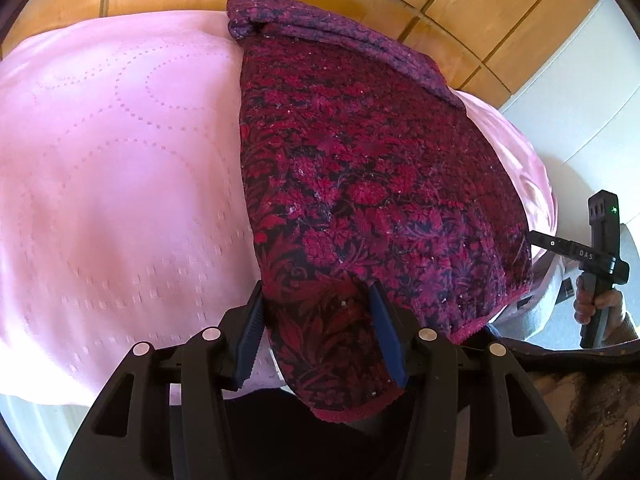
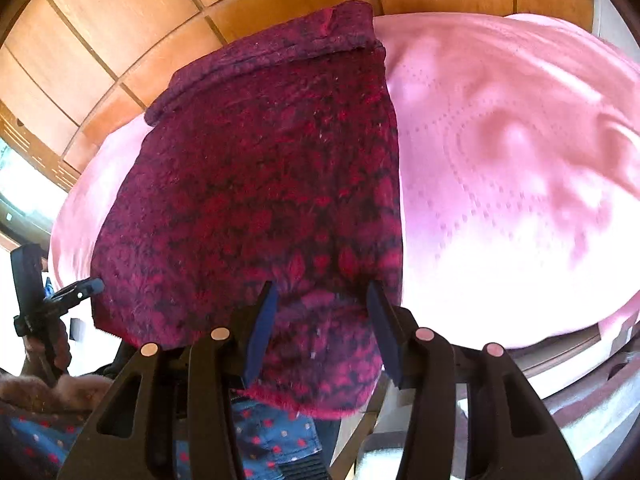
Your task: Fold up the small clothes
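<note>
Both grippers clamp near-edge corners of the red floral cloth [image 1: 360,184] on the pink bedcover [image 1: 120,184] (far end folded over): left gripper [image 1: 316,328], right gripper [image 2: 322,328], no containers visible.

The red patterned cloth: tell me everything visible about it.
The red patterned cloth is a thick, fuzzy knit with a dark floral pattern in crimson, purple and black, its edges hemmed in red. It lies spread over a pink cover, the far end folded or rolled back. Both near corners are bunched up off the cover, one clamped in the left gripper, the other in the right gripper.
</note>
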{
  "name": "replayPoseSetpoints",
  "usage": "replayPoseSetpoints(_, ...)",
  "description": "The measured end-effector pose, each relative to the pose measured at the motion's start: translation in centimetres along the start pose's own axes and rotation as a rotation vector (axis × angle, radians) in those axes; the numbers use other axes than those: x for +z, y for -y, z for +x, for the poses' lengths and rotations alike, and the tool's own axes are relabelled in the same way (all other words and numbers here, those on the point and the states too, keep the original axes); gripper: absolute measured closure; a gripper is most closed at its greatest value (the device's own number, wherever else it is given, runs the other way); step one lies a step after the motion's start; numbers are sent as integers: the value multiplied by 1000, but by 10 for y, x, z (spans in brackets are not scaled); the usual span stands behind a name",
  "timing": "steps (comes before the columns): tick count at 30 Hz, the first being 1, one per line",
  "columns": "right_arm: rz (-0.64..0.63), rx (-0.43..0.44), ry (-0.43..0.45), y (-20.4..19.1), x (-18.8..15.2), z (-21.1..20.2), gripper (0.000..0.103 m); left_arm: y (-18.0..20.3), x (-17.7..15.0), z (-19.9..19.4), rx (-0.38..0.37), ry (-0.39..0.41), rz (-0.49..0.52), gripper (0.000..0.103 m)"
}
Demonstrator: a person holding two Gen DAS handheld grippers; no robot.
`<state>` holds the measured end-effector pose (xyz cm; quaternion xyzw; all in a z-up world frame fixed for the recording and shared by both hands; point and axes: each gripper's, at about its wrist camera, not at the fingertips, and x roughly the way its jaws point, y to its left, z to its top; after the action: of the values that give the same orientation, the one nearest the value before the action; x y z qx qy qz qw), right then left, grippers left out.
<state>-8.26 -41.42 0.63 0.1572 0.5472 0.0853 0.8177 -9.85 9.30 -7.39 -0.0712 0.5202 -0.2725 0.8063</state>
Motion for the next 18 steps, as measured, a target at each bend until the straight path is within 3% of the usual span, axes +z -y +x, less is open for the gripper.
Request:
replayPoseSetpoints(5,128,-15,88,24,-3,-23,54,2,-4,-3,-3,-8,3,53)
replayPoseSetpoints(8,121,12,-40,27,-9,-2,59,4,-2,0,-7,-22,14,55)
replayPoseSetpoints(10,79,38,-86,17,-13,11,82,8,-1,-1,12,-22,41,80)
replayPoseSetpoints(12,61,53,-86,11,-10,11,88,12,1,-6,19,-10,76,88)
replayPoseSetpoints(15,45,116,-53,3,5,-3,90,11,10,-21,-35,18,72,89)
replayPoseSetpoints(18,52,212,42,-4,30,-25,90,5,32,-37,-144,84,6,90)
